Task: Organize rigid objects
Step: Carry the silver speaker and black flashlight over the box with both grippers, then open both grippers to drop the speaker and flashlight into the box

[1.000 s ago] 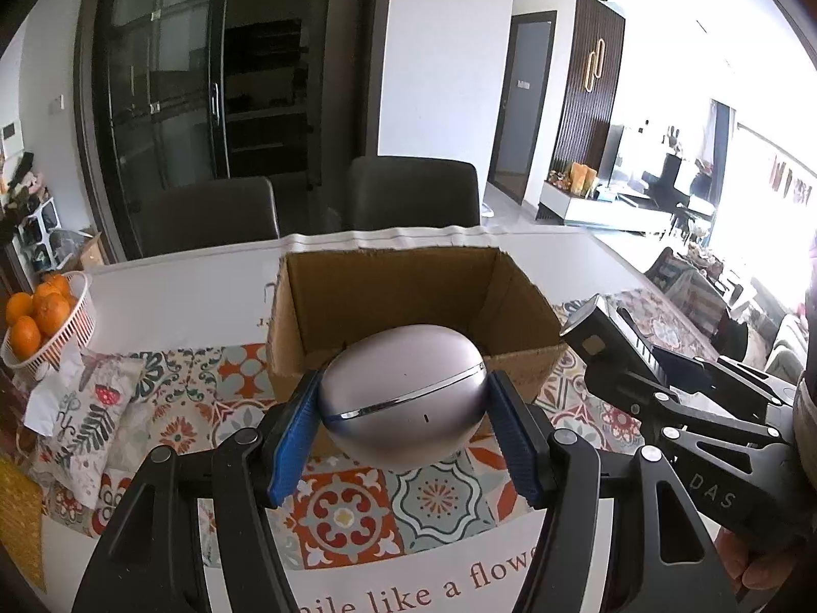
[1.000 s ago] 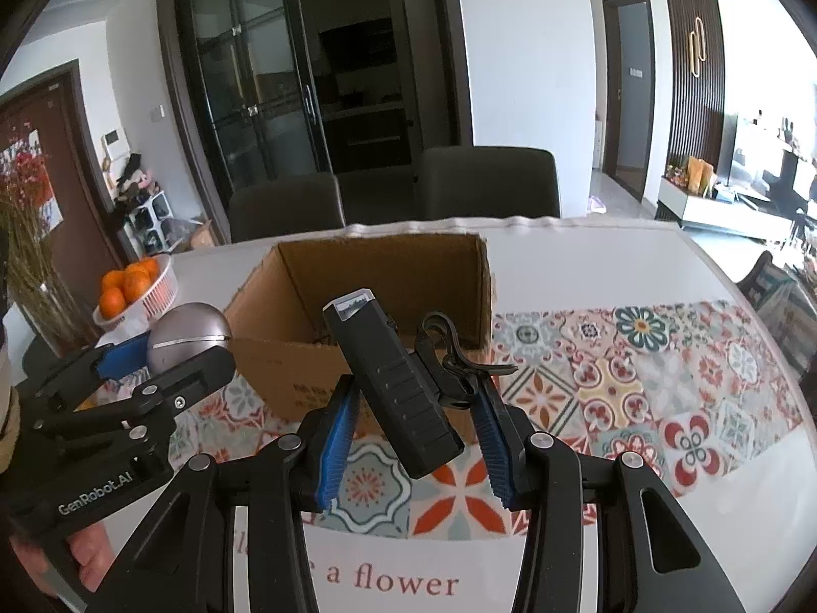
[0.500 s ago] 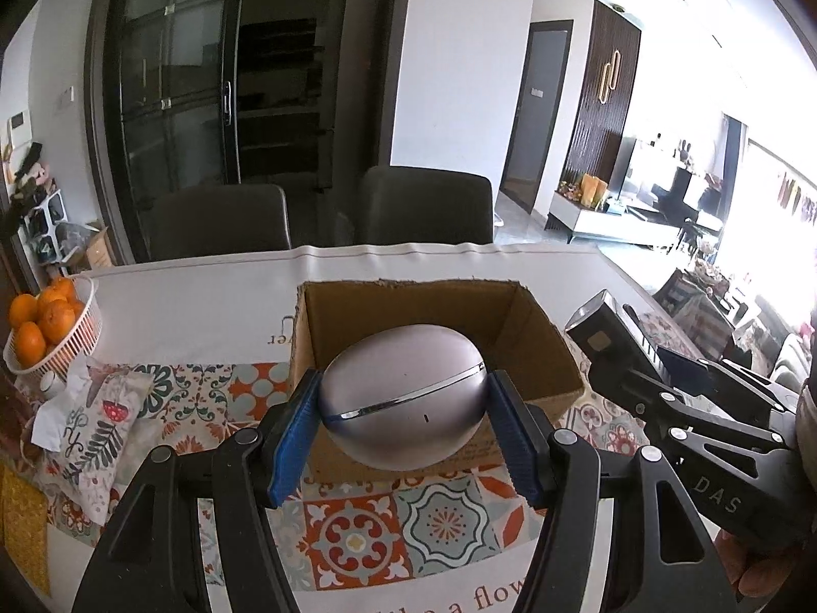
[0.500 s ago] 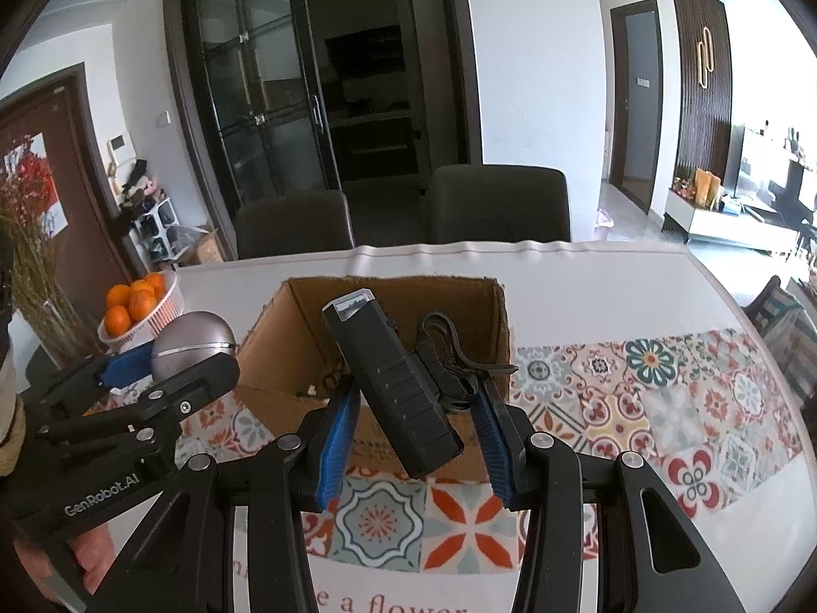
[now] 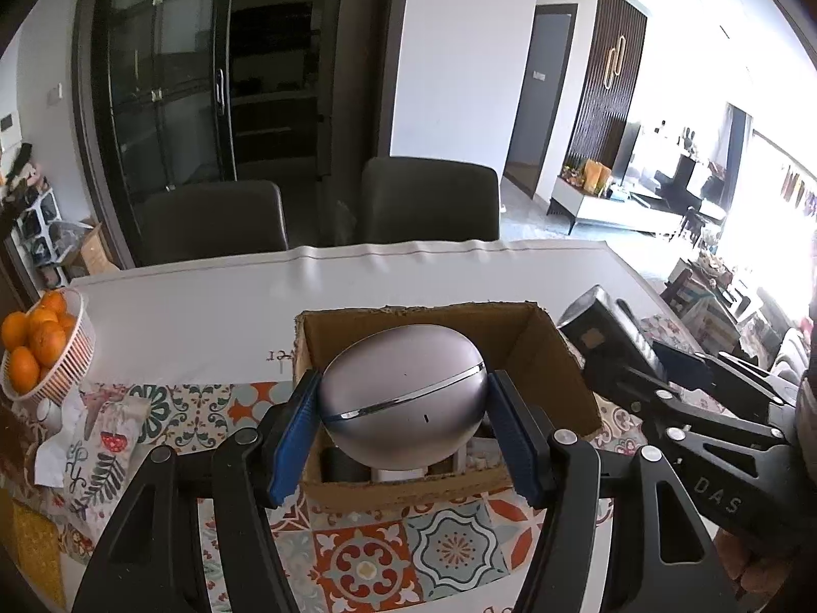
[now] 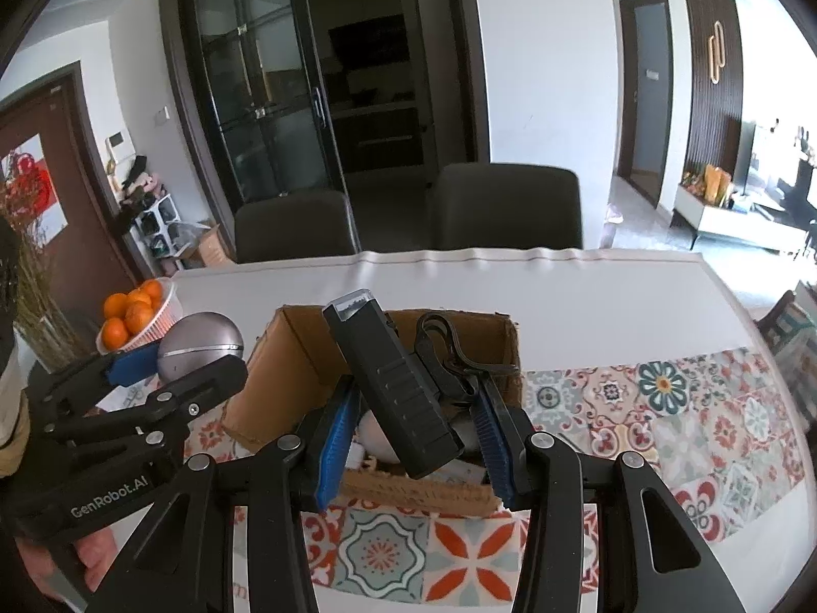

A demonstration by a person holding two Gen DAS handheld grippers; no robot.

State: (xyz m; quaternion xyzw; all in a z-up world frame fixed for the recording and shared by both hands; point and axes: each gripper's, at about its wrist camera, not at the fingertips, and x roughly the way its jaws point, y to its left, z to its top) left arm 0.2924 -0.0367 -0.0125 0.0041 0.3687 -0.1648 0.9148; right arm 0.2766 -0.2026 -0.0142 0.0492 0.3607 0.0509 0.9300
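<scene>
We see the counter (image 5: 214, 306) under a white cloth with a tiled pattern; its near edge is cut off by both frames. On it stands the open cardboard box (image 5: 556, 357), whose floor is largely hidden: only pale and dark shapes show there, and we cannot identify them. The left claw (image 5: 403, 429) is clamped on a silver egg-shaped case (image 5: 403, 398), held above the box's near wall. The right claw (image 6: 413, 439) is clamped on a black rectangular device (image 6: 393, 383) with a strap (image 6: 449, 352), tilted over the box's near side. At far left, a basket of oranges (image 5: 35, 347) is partly cropped.
</scene>
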